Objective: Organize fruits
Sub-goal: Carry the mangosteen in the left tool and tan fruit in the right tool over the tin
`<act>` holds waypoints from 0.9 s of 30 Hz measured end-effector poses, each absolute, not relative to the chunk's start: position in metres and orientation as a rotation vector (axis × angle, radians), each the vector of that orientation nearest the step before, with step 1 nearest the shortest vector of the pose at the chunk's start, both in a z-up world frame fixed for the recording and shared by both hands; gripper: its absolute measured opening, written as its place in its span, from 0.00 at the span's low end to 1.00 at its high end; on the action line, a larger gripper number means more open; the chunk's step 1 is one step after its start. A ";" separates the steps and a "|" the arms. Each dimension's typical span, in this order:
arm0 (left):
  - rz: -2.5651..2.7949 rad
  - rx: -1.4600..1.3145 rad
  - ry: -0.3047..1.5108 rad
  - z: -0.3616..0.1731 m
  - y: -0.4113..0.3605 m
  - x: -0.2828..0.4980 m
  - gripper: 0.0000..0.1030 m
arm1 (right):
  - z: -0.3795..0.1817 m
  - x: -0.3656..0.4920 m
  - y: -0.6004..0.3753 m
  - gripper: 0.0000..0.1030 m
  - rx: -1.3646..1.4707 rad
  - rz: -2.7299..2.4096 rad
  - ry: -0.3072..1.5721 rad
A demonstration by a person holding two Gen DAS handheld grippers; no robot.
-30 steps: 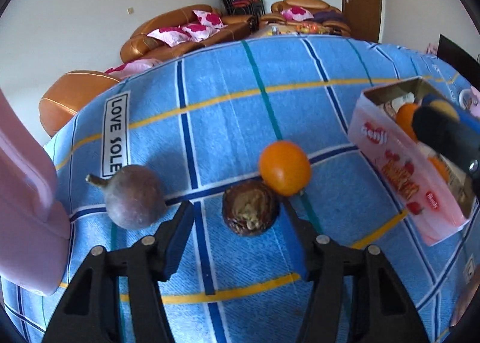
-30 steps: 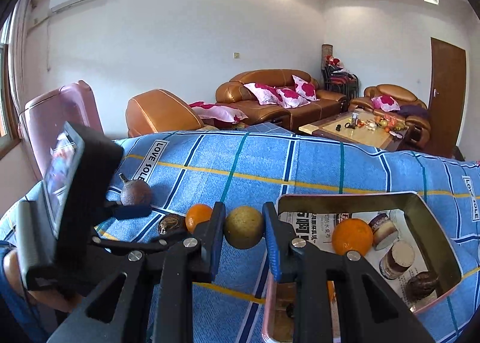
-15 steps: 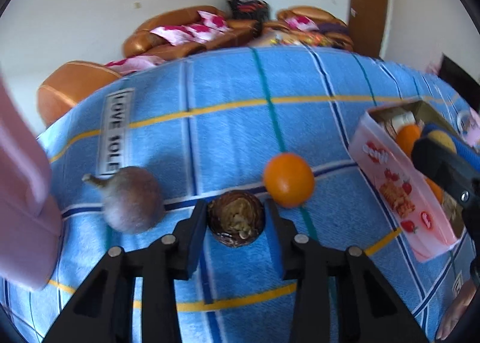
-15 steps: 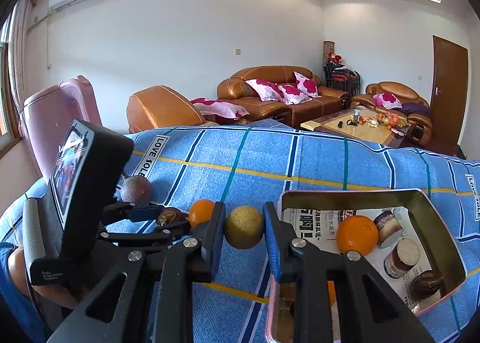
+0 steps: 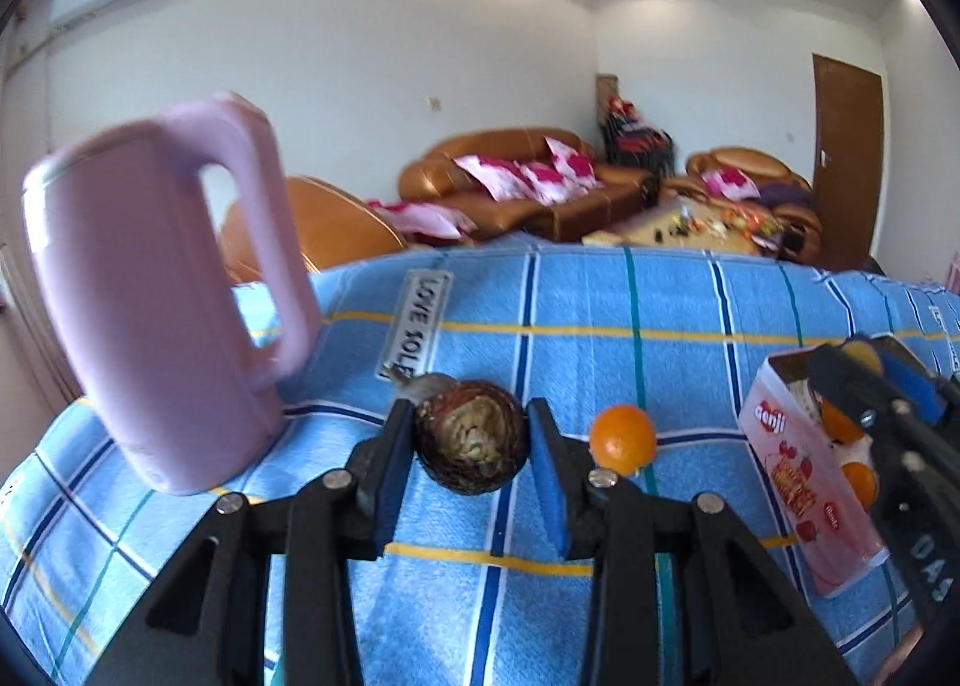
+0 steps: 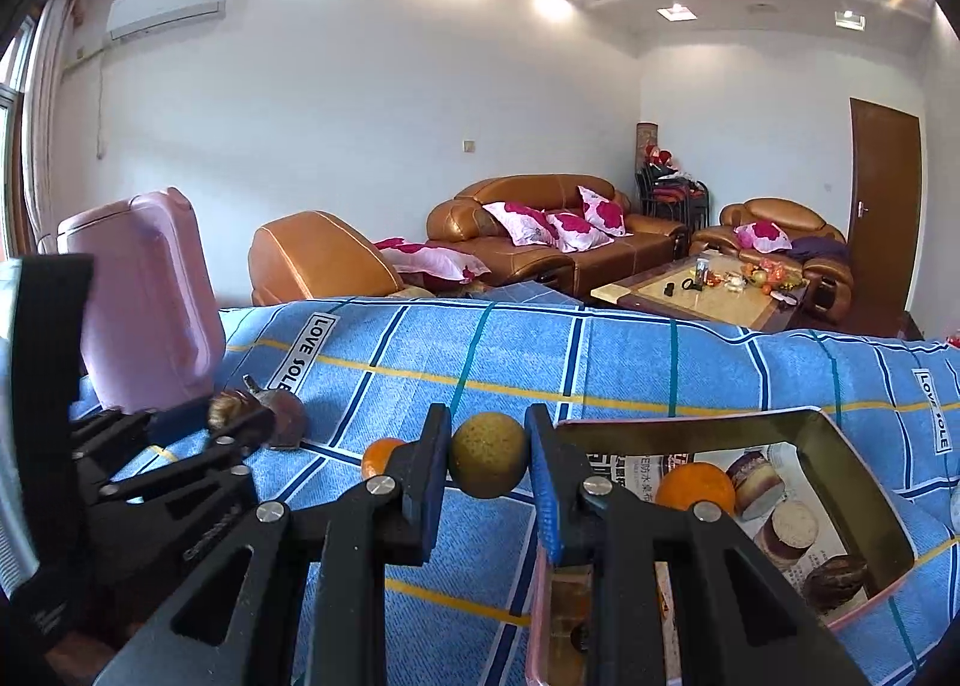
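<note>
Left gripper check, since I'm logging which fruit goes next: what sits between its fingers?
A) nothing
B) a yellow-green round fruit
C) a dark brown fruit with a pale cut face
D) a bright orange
C: in the left wrist view the left gripper has its blue pads pressed on both sides of the dark brown fruit, while the orange lies apart on the cloth.

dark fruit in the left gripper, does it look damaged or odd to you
Yes. The dark fruit clamped in the left gripper looks broken open: its near face shows a rough, pale brownish patch instead of smooth skin. The orange beside it looks intact.
</note>
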State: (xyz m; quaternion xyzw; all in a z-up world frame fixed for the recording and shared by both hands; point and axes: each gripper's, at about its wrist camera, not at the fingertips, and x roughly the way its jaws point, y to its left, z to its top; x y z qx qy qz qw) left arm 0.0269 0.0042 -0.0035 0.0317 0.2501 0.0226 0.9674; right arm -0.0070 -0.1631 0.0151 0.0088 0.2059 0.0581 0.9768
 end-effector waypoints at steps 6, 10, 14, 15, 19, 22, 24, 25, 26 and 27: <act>0.060 0.056 0.490 0.002 0.002 0.024 0.38 | 0.013 -0.009 -0.158 0.27 -0.011 0.098 0.412; 0.060 0.049 0.496 0.001 0.002 0.019 0.38 | 0.013 -0.013 -0.155 0.27 -0.028 0.087 0.405; 0.059 0.045 0.498 -0.001 0.000 0.015 0.38 | 0.014 -0.017 -0.152 0.27 -0.049 0.089 0.404; 0.058 0.045 0.499 0.000 -0.001 0.012 0.38 | 0.013 -0.018 -0.152 0.27 -0.051 0.090 0.405; 0.049 0.047 0.505 -0.001 -0.003 0.009 0.38 | 0.012 -0.025 -0.154 0.27 -0.051 0.099 0.415; 0.046 0.051 0.504 -0.001 -0.006 0.005 0.38 | 0.011 -0.032 -0.159 0.27 -0.041 0.103 0.422; 0.042 0.052 0.506 -0.001 -0.008 0.002 0.38 | 0.011 -0.037 -0.162 0.27 -0.039 0.103 0.426; 0.036 0.052 0.511 -0.001 -0.010 0.001 0.38 | 0.011 -0.039 -0.164 0.27 -0.038 0.103 0.426; 0.033 0.053 0.513 -0.001 -0.011 -0.001 0.38 | 0.011 -0.041 -0.167 0.27 -0.039 0.102 0.426; 0.032 0.055 0.514 -0.001 -0.012 -0.002 0.38 | 0.011 -0.043 -0.169 0.27 -0.039 0.100 0.427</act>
